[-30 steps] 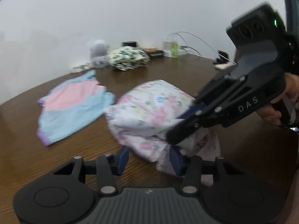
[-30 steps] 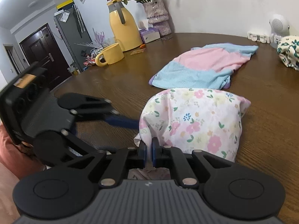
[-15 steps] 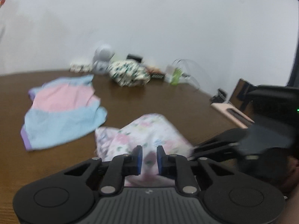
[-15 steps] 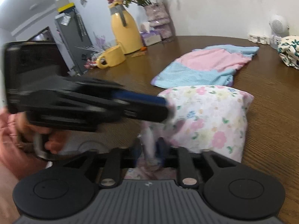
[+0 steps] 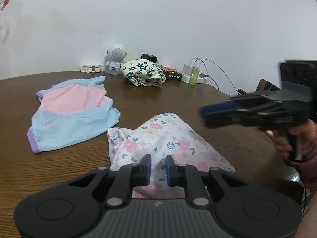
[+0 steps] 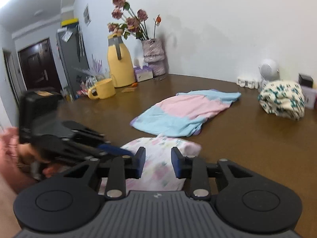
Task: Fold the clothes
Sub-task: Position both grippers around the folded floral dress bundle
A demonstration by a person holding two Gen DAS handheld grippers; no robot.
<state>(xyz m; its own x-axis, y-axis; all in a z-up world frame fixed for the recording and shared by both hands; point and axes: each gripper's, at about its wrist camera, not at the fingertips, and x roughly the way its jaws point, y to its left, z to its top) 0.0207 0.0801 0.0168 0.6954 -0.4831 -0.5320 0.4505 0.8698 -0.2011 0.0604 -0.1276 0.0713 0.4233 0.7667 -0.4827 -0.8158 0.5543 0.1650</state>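
A floral garment (image 5: 168, 140) is seen bunched on the brown wooden table (image 5: 59, 166), with a fold of it pinched between the narrowly spaced fingers of the left gripper (image 5: 158, 167) at 6 o'clock in the left wrist view. The right gripper (image 6: 158, 163) is held above the cloth with its fingers apart and nothing between them. A pink-and-blue garment (image 5: 71, 111) lies spread at 10 o'clock of the floral one, and a green-flowered bundle (image 5: 143, 75) is set at 12 o'clock near the wall.
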